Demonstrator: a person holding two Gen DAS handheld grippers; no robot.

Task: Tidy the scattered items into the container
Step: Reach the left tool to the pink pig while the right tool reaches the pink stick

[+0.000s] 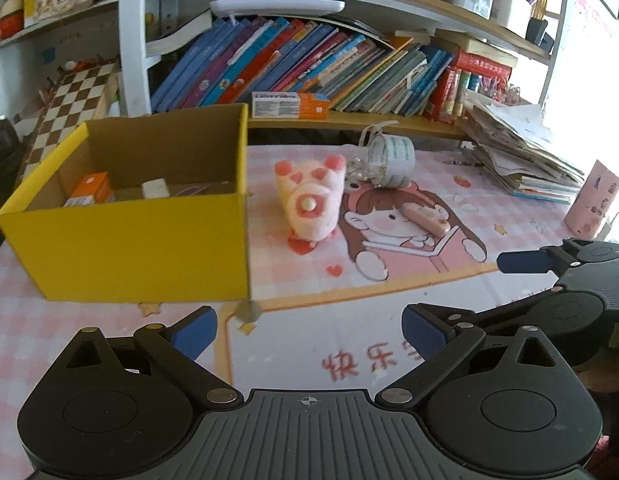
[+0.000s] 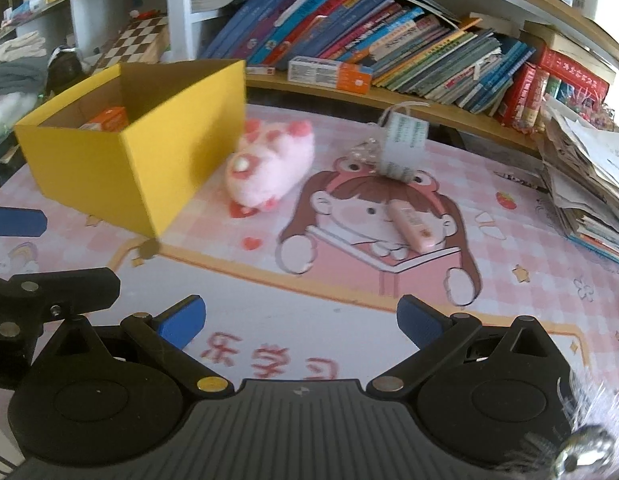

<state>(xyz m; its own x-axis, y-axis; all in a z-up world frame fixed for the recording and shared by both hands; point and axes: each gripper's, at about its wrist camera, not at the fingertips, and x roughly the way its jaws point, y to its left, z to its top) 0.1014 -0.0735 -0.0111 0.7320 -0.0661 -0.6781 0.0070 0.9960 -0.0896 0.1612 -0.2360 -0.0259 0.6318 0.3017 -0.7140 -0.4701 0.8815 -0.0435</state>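
1. Where the pink desk mat [image 1: 389,308] meets your view, the yellow box [image 1: 149,240] stands at left, holding an orange carton [image 1: 91,188] and a white block [image 1: 155,188]; the pink plush toy [image 1: 309,196] lies just beside its right wall.
2. The tape roll [image 1: 391,160] lies behind the plush; the pink tube [image 2: 411,226] lies near it; a coin [image 1: 248,312] sits at the box's near corner.
3. Your left gripper [image 1: 309,332] hangs with fingers spread, gripping nothing; your right gripper [image 2: 301,322] likewise.
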